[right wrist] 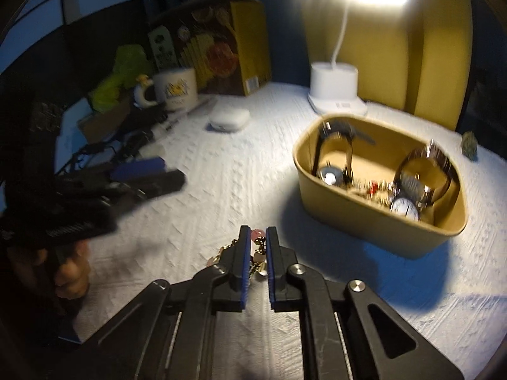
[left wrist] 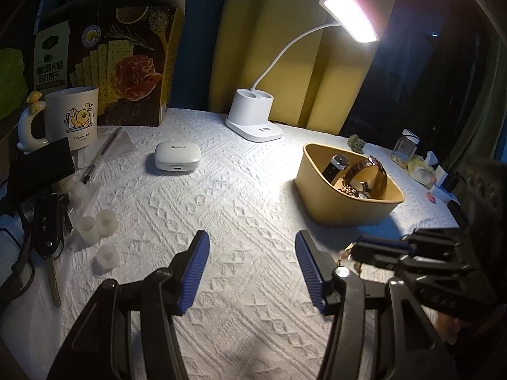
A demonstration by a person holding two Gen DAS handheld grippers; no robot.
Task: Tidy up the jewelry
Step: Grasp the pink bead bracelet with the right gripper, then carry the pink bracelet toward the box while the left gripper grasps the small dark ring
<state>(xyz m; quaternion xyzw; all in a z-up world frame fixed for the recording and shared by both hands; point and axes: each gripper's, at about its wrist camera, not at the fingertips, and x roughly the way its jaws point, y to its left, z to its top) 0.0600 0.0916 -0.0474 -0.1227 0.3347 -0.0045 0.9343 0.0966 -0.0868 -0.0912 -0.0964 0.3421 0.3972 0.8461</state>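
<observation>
On a white quilted tablecloth (left wrist: pixel 221 196) lit by a desk lamp (left wrist: pixel 253 117), the right gripper (right wrist: pixel 257 234) is clamped on a beaded bracelet (right wrist: pixel 258 237), its blue pads (right wrist: pixel 244 262) pressed close with pink and gold beads showing between them and spilling out to the left of the left finger. The bracelet sits right at the fingertips, low over the cloth; whether it touches the cloth cannot be told.

Ahead and to the right of that claw stands a tan box (right wrist: pixel 358 221), well apart from the fingertips, holding several watches (right wrist: pixel 405 205) and small jewelry pieces in a heap on its floor. To the claw's left, the left gripper (right wrist: pixel 149 174) hangs above the cloth, a hand (right wrist: pixel 69 272) wrapped around its grip.

From the left wrist, the left gripper (left wrist: pixel 252 269) shows its fingers standing apart with nothing but bare cloth between them. The tan box (left wrist: pixel 342 202) lies ahead and right of it, and the right gripper (left wrist: pixel 364 250) reaches in at its right side. Farther ahead and left of the open claw rest a white earbud case (left wrist: pixel 177 158), a rabbit mug (left wrist: pixel 73 117) and a cracker box (left wrist: pixel 126 63); car keys (left wrist: pixel 47 231) lie at far left.
</observation>
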